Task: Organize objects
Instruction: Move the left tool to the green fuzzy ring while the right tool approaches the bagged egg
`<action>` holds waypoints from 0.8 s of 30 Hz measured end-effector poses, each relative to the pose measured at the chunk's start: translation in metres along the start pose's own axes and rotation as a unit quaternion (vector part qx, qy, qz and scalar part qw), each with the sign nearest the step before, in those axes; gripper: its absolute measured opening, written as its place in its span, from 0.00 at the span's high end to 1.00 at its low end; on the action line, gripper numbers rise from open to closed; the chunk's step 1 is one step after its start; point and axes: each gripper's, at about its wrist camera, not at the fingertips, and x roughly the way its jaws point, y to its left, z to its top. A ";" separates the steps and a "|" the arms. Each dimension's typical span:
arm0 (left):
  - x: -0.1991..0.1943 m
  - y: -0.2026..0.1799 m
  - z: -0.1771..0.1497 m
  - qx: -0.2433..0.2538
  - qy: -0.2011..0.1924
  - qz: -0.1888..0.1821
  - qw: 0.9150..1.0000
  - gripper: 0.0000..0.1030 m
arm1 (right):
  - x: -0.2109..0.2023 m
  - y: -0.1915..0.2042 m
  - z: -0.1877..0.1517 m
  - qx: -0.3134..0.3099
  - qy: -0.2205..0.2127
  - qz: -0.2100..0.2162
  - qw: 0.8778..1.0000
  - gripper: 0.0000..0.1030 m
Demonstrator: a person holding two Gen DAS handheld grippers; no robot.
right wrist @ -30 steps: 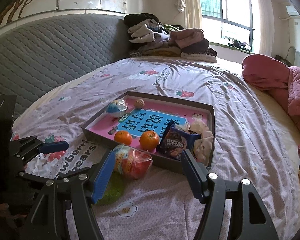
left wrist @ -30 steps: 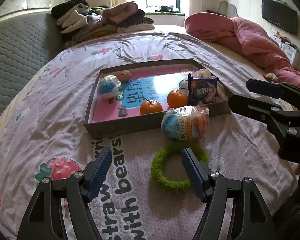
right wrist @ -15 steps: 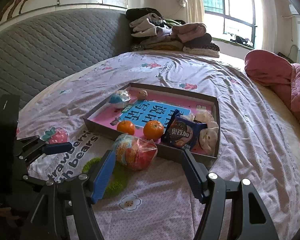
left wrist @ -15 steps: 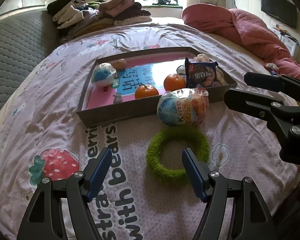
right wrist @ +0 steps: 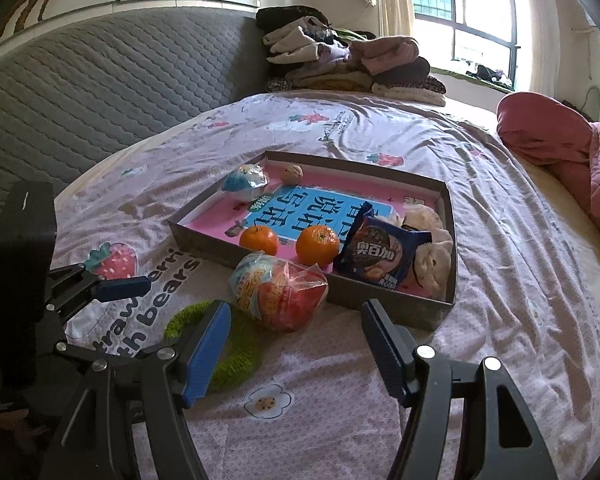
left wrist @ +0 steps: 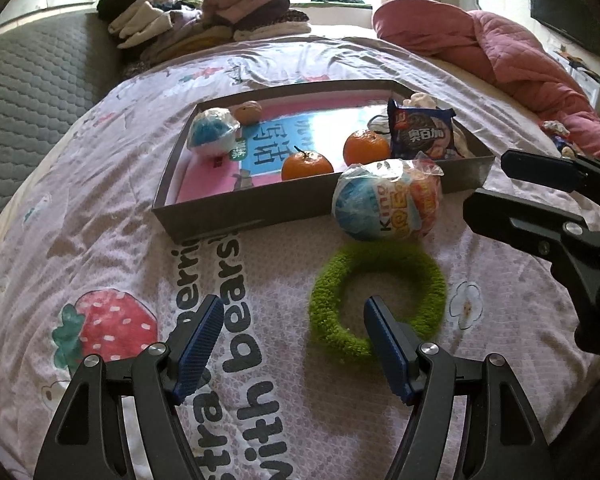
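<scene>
Both claws wide open on my end, nothing gripped. Left gripper (left wrist: 294, 320) hangs over the bedsheet (left wrist: 100, 240); its right finger overlaps the near edge of the green fuzzy ring (left wrist: 378, 298) in view, can't tell if it touches. Right gripper (right wrist: 296, 324) sits empty, jaws spread, aimed at the tray's near wall.

Ring: shaggy chenille-like loop, lying flat on the sheet, just beside the wrapped egg-shaped snack (left wrist: 386, 204). The snack is crinkly clear plastic over a blue-white half and a red-orange half, lying on its side against the outside of the tray's (left wrist: 236, 212) near wall, long axis roughly along that wall.

Tray is shallow grey cardboard with a glossy pink-and-blue printed floor. Inside: two mandarins (left wrist: 307, 165), a dark blue foil snack packet (left wrist: 422, 133) propped up, a smaller wrapped blue ball (left wrist: 213, 132), a walnut (left wrist: 248, 112), and a whitish cloth bundle (right wrist: 434, 256) in the right corner.
</scene>
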 end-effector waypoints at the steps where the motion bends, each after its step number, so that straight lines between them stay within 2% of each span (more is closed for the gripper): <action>1: 0.001 0.001 0.000 0.000 0.000 0.001 1.000 0.28 | 0.001 0.001 0.000 0.000 0.001 0.000 1.000 0.35; 24: 0.019 0.014 0.005 -0.008 0.006 0.029 1.000 0.27 | 0.034 -0.004 -0.004 0.033 0.022 0.007 0.999 0.35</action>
